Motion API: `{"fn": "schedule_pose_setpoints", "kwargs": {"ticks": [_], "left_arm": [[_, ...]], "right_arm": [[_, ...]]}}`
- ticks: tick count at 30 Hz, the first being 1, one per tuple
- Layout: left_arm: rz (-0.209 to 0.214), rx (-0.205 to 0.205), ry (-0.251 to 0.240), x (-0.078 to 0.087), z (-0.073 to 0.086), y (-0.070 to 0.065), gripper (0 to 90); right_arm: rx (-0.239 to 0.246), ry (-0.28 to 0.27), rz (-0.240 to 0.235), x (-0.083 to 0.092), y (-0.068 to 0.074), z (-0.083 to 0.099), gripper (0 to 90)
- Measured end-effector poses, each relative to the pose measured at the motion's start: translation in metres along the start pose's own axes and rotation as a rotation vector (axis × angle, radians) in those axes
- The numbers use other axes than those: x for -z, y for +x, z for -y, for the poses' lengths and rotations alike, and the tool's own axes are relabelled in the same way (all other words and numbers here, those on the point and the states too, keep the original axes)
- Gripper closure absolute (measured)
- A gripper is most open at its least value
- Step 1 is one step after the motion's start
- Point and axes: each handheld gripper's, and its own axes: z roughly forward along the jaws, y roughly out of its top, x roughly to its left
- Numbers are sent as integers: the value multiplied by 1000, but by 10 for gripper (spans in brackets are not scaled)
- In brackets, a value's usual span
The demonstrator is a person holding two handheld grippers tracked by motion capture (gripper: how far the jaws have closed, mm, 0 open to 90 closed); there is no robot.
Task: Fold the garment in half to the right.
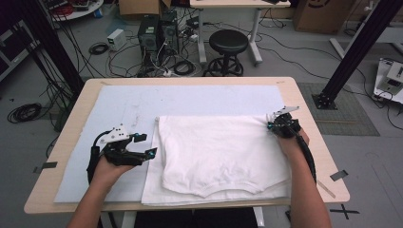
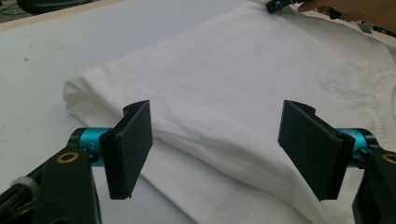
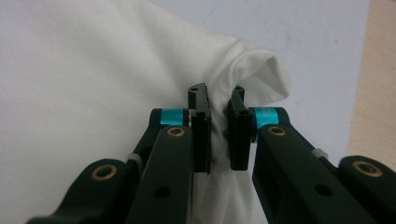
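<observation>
A white T-shirt [image 1: 218, 152] lies folded on a pale sheet over the table, its neckline toward the near edge. At the shirt's far right corner my right gripper [image 1: 272, 124] is shut on a bunched fold of the shirt [image 3: 252, 74], with cloth pinched between the jaws [image 3: 219, 133]. My left gripper [image 1: 145, 145] stands open just off the shirt's left edge, jaws wide apart, the folded edge of the shirt [image 2: 224, 93] ahead of them and nothing between them. The right gripper [image 2: 280, 5] also shows far off in the left gripper view.
A pale sheet [image 1: 114, 104] covers most of the wooden table [image 1: 62, 142]. Behind the table stand a black stool [image 1: 228, 45], computer towers [image 1: 149, 33] and loose cables. A black frame post [image 1: 351, 52] rises at the right.
</observation>
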Motion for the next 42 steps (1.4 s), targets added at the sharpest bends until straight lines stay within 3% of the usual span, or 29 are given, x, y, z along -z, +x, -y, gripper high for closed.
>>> {"fn": "schedule_pose_setpoints", "kwargs": {"ticks": [5,12,15,16,19,21,23,25,26,28,30,32,35,40,42], "left_arm": [[-8,5,3,-1,1,1,262],[-10,6,10,-2,2,2,262],[-10,7,12,-2,2,1,263],[-9,6,11,-3,2,2,262],[-7,5,6,-2,1,2,262],[-8,-2,4,-2,-1,3,263],[-8,3,-3,-1,-2,4,262],[-13,-1,-5,1,-3,4,262],[-11,-6,-10,2,-4,4,262],[-8,-8,-15,4,-5,4,262],[-9,-9,-16,5,-5,4,262],[-9,-10,-18,6,-6,5,262],[-9,-9,-21,7,-6,5,262],[-11,-9,-25,7,-7,7,263],[-11,-10,-23,7,-7,6,263]], "right_arm": [[7,8,30,-2,-12,-4,834],[-6,14,45,-6,-18,-4,832],[13,21,57,-9,-16,-3,821],[11,20,69,-9,-14,-3,792],[-14,7,120,-7,-13,-1,595],[-65,-13,122,-2,-15,4,520],[-108,-37,105,4,-19,10,477],[-122,-47,97,8,-21,12,449],[-158,-80,96,16,-23,16,428],[-178,-116,85,25,-23,18,403],[-180,-127,79,28,-22,18,403],[-169,-167,22,37,-15,16,376],[-144,-199,-6,44,-8,13,366],[-156,-226,-32,48,-4,12,343],[-168,-253,-69,53,2,15,321]]}}
